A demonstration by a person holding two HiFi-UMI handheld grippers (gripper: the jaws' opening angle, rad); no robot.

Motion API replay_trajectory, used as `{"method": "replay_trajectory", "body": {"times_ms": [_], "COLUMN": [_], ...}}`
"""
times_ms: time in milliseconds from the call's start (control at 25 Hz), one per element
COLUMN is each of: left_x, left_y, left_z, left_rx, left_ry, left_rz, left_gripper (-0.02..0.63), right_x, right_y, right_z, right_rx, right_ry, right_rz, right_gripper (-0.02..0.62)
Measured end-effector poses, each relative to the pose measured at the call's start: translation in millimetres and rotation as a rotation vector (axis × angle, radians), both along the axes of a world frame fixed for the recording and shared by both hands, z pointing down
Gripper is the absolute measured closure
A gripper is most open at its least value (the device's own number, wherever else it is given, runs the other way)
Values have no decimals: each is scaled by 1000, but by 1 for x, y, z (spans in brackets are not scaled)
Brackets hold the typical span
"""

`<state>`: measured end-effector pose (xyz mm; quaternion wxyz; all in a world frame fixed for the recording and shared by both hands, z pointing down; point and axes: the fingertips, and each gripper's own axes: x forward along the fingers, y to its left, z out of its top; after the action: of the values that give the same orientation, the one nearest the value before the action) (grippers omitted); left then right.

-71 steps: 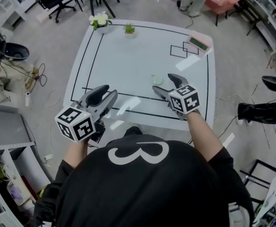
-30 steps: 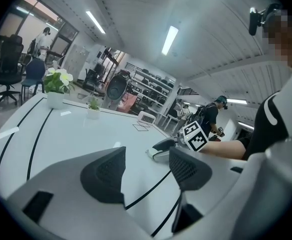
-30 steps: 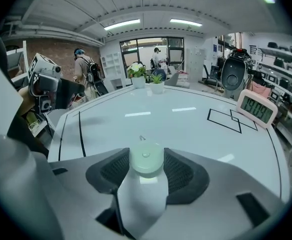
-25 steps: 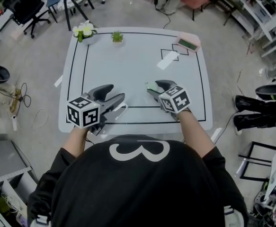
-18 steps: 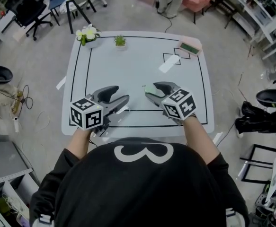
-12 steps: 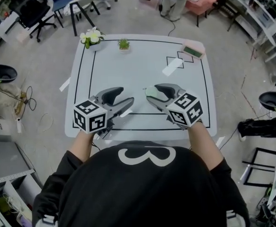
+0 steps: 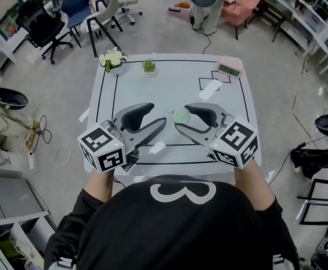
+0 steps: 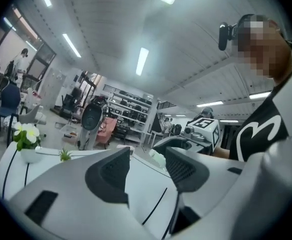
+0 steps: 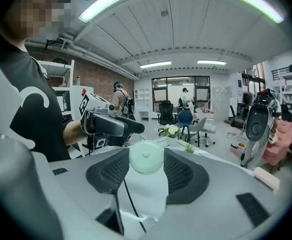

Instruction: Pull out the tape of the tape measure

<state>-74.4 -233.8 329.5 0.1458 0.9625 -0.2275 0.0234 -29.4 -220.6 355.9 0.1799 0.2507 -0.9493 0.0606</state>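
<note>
both tongs have come up off the table (image 7: pixel 169 83) since the earlier frames and now stand closer together, their tips turned toward each other above its near half. the tape measure (image 9: pixel 146 157), which lay on the table by the right tongs before, is now lifted clear of it.

the right tongs (image 7: pixel 180 117) are closed on the tape measure: the right gripper view shows the pale green round case pinched between the two ribbed pads, near their tips, with its flat face toward the camera. no pulled-out tape can be made out.

the left tongs (image 7: pixel 158 112) hold nothing. their jaws have just been closing a little but stand well apart, and only the table and the right tongs show through the gap in the left gripper view. their tips are just beside the tape measure, not touching it.

at the table's far edge stand a white flower pot (image 7: pixel 112 59) and a small green plant (image 7: pixel 148 66), with a pink and green block (image 7: pixel 230 69) at the far right corner. a white strip (image 7: pixel 211 89) lies near the drawn rectangles, and another white strip (image 7: pixel 157 147) lies below the left tongs.
</note>
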Motion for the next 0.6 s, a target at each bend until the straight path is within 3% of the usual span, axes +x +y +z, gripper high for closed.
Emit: {"method": "replay_trajectory", "body": {"times_ms": [280, 600], "left_x": [25, 39], "left_y": [21, 38], "left_z": [-48, -56], "left_rx": [137, 168], "left_ry": [-22, -74], "left_rz": [51, 81], "left_gripper": [412, 480], "right_x": [12, 11], "right_y": [20, 36], "right_z": [-47, -60], "right_rx": [116, 156], "right_ry": [-35, -17], "right_rz": [-47, -108], "right_gripper": [371, 371]}}
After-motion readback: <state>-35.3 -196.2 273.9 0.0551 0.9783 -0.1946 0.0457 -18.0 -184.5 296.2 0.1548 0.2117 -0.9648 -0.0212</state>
